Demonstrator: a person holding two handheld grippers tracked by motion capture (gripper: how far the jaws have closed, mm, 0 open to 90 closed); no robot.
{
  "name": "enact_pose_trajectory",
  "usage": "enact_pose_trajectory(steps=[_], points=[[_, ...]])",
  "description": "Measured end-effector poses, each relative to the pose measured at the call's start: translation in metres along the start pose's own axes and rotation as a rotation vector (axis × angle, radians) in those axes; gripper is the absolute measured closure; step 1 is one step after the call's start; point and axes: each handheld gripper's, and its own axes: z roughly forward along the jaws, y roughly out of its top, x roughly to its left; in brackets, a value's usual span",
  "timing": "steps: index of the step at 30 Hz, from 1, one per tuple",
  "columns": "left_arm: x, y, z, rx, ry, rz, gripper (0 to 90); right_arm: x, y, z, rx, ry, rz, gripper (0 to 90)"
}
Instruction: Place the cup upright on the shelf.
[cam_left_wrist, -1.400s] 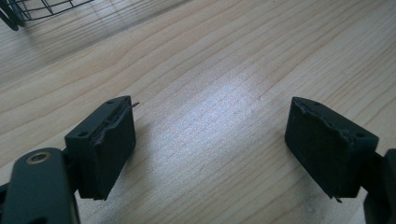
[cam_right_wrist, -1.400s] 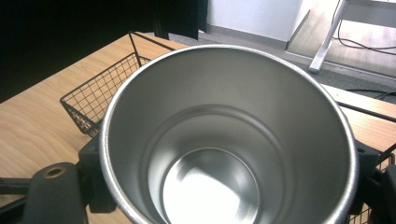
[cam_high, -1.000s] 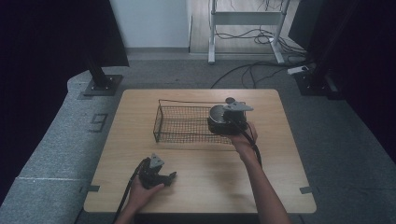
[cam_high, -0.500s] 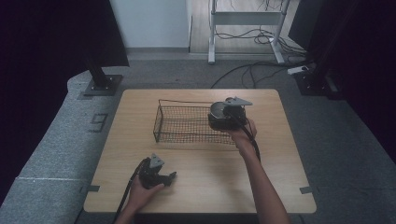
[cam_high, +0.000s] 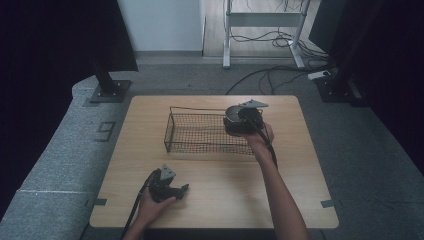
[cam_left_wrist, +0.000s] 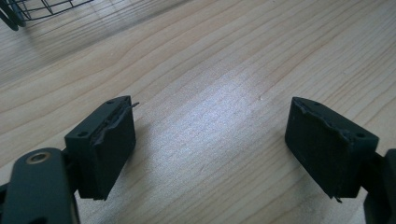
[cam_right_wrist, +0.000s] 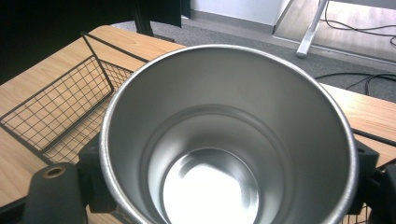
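Right tool (cam_right_wrist: 224, 186) pinching steel cup (cam_right_wrist: 224, 140) over wire basket (cam_high: 200, 132); lower upright, release gently; left tool (cam_left_wrist: 210, 154) spread, idle

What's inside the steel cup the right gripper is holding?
Nothing: the right gripper view looks straight into the steel cup and shows bare shiny walls and bottom. What lies under the cup is hidden by it; the wire basket shows beside it.
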Motion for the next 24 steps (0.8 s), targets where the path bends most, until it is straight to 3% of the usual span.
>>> enact_pose_trajectory(steps=[12, 24], points=[[0.000, 0.000, 0.000, 0.001, 0.000, 0.000, 16.0, -0.005, 0.000, 0.017, 0.017, 0.012, 0.021, 18.2], [0.000, 0.000, 0.000, 0.002, -0.001, 0.000, 16.0, -0.011, -0.005, 0.032, 0.050, -0.006, 0.035, 18.2]])
